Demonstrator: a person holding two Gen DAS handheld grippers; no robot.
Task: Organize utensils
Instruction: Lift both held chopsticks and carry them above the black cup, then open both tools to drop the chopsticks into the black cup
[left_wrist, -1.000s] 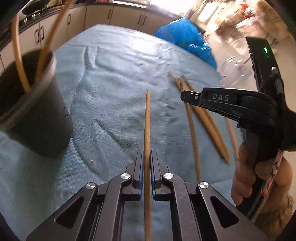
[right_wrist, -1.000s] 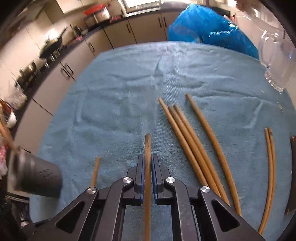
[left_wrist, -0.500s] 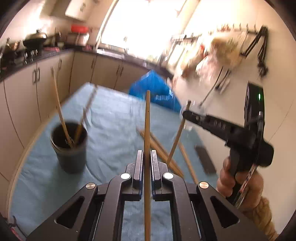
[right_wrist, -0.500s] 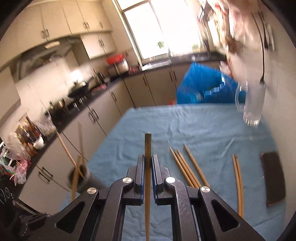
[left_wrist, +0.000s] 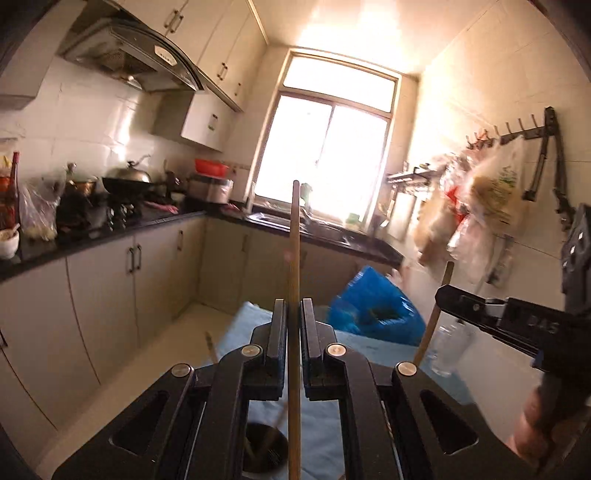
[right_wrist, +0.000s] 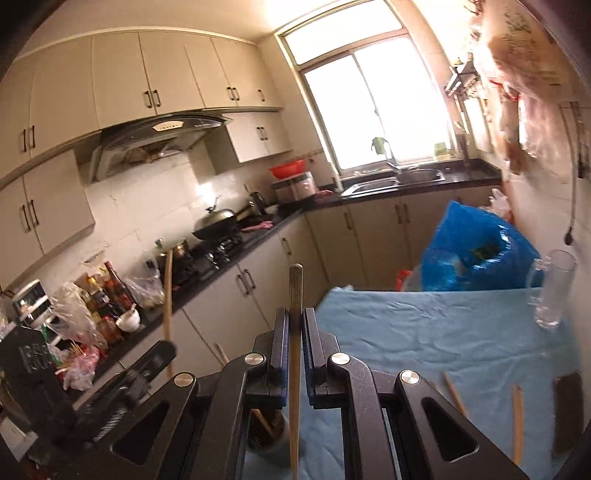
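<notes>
Change: both grippers have tilted upward since the earlier frames; the cameras that looked down at the blue cloth now face the kitchen wall and window, and the cup has dropped to the bottom edge of each view.
Left gripper (left_wrist: 293, 325): clenched on a wooden chopstick (left_wrist: 294, 258), which stands upright between the pads and runs past the fingertips toward the window.
Right gripper (right_wrist: 294, 332): clamped on a second chopstick (right_wrist: 295, 314), also upright, its blunt end just above the fingertips.
Dark cup (left_wrist: 266, 448): on the cloth below the left gripper, partly hidden by it, with sticks leaning inside; in the right wrist view it (right_wrist: 267, 430) shows under the fingers too.
Blue cloth (right_wrist: 443, 325): covers the table.
Loose chopsticks (right_wrist: 517, 421): lying on the cloth at the right, well apart from the cup.
Dark flat object (right_wrist: 567, 410): near the cloth's right edge; what it is cannot be told.
Glass mug (right_wrist: 552, 291): upright at the far right of the cloth.
Blue plastic bag (right_wrist: 476, 254): at the table's far end.
Window (left_wrist: 328, 147): bright, above the sink.
</notes>
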